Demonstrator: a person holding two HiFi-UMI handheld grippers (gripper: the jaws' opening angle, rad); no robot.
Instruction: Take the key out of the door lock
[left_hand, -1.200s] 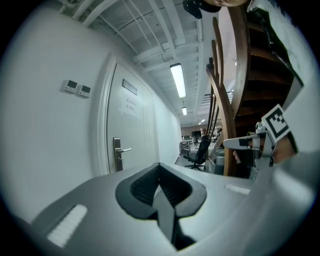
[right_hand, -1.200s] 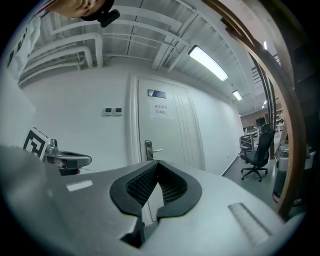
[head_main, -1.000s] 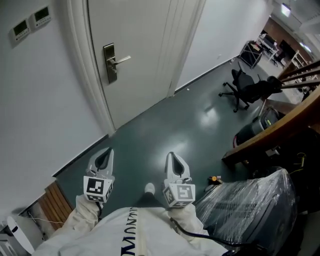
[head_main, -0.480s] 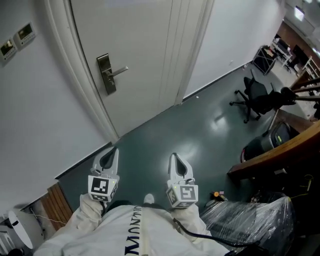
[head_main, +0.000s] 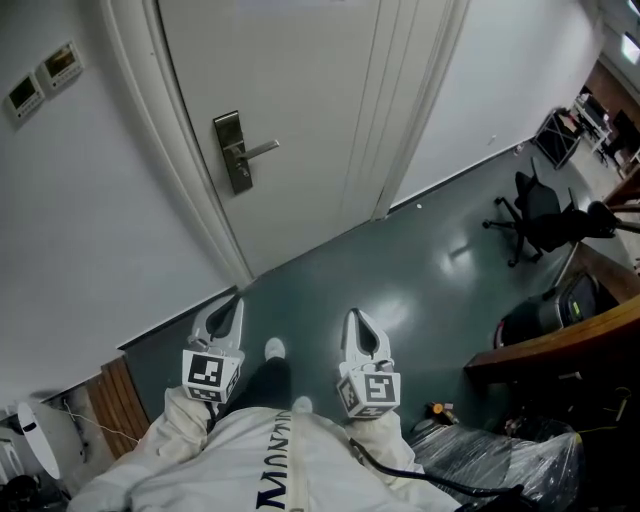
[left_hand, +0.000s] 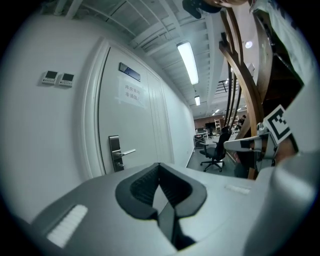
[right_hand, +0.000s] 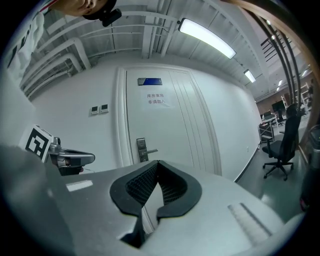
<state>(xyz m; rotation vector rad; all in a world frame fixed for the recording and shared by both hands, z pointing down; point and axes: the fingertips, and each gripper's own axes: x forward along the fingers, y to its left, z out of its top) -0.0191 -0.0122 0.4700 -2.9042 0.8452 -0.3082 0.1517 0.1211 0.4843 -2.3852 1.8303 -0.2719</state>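
Grippers are facing the door, jaws pressed together
The left gripper and right gripper are gripping nothing; the door lock is sitting well ahead of both jaw tips, key too small to discern.

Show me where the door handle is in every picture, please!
Head view: the door handle sits upper left of the middle, on the door.
Left gripper view: the door handle is small, left of the middle, a little below mid height.
Right gripper view: the door handle is just left of the middle.
Shared landmark: the two wall panels left of the door show in all three views.
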